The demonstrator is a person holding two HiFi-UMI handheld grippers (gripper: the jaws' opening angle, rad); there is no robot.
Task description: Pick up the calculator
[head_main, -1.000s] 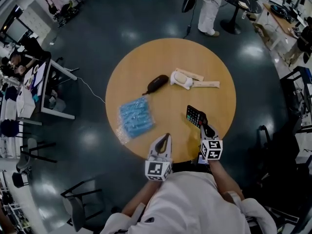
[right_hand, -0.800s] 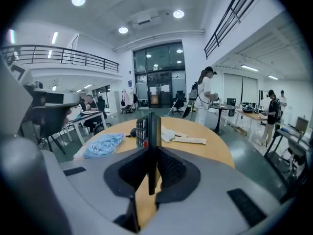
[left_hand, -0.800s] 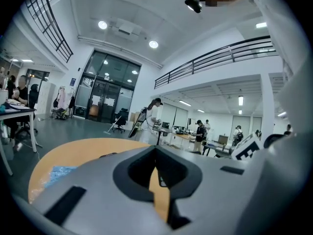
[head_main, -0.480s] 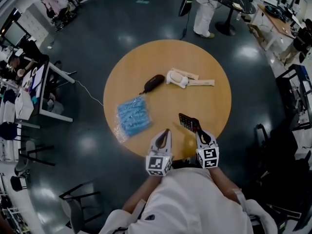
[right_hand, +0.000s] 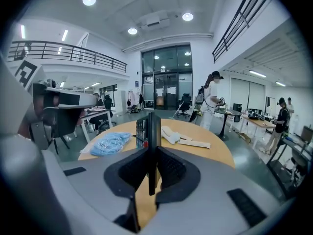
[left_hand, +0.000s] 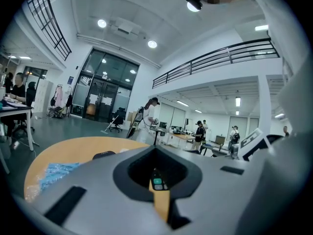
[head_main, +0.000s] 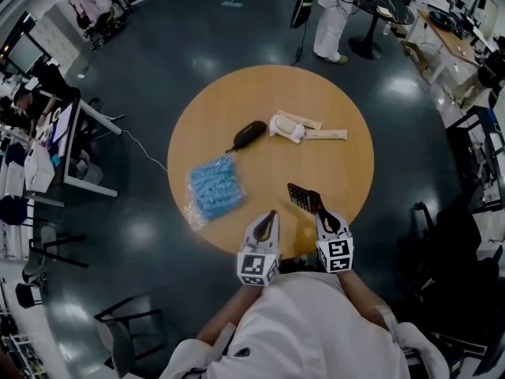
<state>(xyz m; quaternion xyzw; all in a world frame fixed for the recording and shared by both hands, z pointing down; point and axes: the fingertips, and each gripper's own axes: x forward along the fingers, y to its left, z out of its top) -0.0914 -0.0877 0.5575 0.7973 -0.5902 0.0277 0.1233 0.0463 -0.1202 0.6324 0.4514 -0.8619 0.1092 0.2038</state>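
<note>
Slippage is looking like the main risk. The right gripper (right_hand: pixel 152 151) is holding its jaws clamped on the calculator (right_hand: pixel 146 126), which is standing edge-on between them with most of its length sticking out past the tips. It seems to be hanging over the near part of the desk (head_main: pixel 260 109). With so little of it in the grip, a quick swing or roll could be levering it loose, dropping it onto the desk or past the rim to the floor.

The left gripper (head_main: pixel 268 215) is hovering beside it, jaws drawn together on nothing.

In the head view the calculator (head_main: pixel 304 198) is showing small and dark, so its clearance is staying uncertain. A small teal-and-grey speck between the left jaws is escaping identification.
</note>
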